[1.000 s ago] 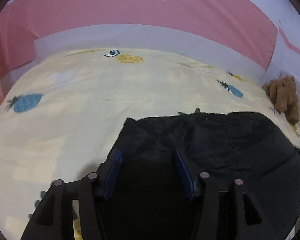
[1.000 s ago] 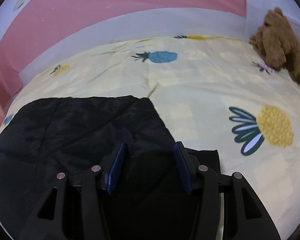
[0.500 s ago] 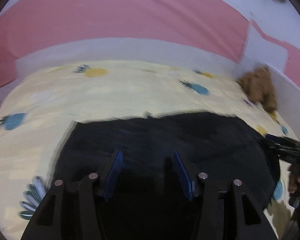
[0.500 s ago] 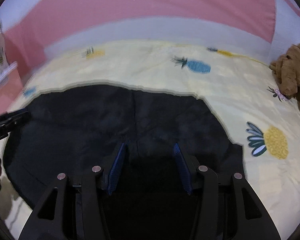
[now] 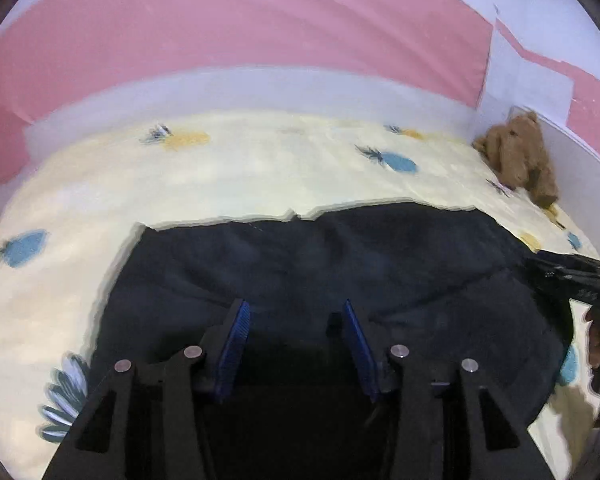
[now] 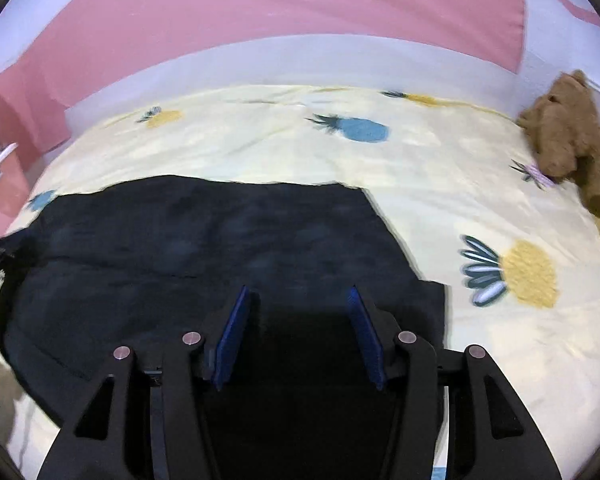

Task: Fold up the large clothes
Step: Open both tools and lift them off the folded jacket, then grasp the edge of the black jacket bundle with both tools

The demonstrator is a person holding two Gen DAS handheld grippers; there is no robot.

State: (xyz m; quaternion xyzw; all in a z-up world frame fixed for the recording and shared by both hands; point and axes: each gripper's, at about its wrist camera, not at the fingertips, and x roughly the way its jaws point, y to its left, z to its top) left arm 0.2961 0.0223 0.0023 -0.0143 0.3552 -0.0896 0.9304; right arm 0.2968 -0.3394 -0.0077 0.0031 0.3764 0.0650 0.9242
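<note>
A dark garment [image 5: 340, 272] lies spread flat on a pale yellow bedsheet [image 5: 228, 176] printed with pineapples, its far edge running straight across the bed and its near part passing under both tools; the left gripper [image 5: 296, 328] hangs over the garment's left half with its blue pads [image 5: 236, 344] set wide apart and nothing between them, and the right gripper [image 6: 298, 320] hangs over the right half in the same way, its fingers parted and empty; the step in hand looks like picking a place to take hold for a fold, and it would go best if each gripper came down on a near corner or hem rather than the middle of the cloth, pinched one layer cleanly, and both lifted together so the fold line stays straight and the edges meet; the cloth looks thin and limp, so it will likely sag and drag if raised unevenly; a small flap juts out at the garment's right side [image 6: 432, 300] and may need tucking in; a brown stuffed toy [image 6: 564, 136] sits at the far right of the bed, well apart from the garment, and the pink wall [image 6: 284, 8] rises behind; nothing blocks the fold.
</note>
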